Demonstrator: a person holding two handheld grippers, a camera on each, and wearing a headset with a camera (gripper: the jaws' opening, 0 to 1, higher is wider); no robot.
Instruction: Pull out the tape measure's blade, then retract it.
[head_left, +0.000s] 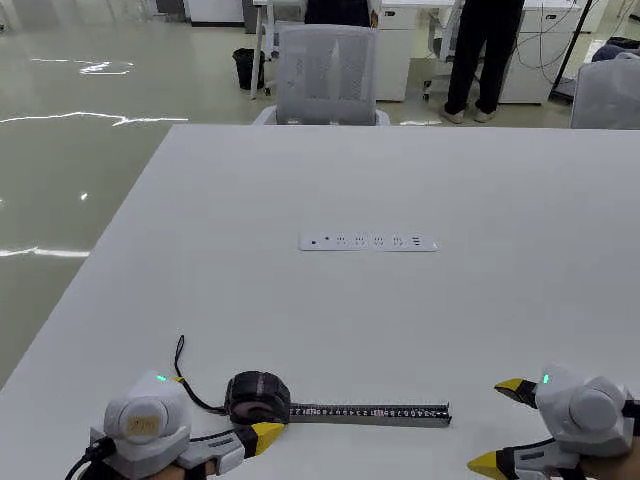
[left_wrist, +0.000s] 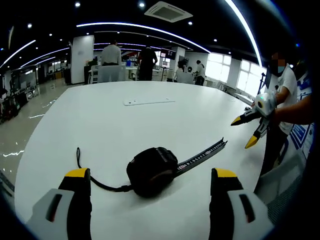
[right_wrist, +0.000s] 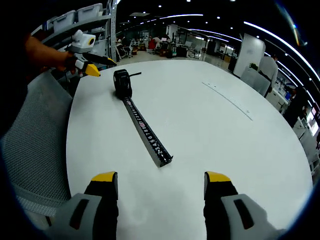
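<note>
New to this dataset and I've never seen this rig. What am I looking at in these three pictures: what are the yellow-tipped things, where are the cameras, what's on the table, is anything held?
There is no robot: a person holds a two-jaw gripper in each hand. One picture comes from a headset camera looking down. The two round ones come from a camera on each gripper. On the white table lie a black tape measure, its blade pulled out, and a white power strip. The left gripper and right gripper are both open and hold nothing.
</note>
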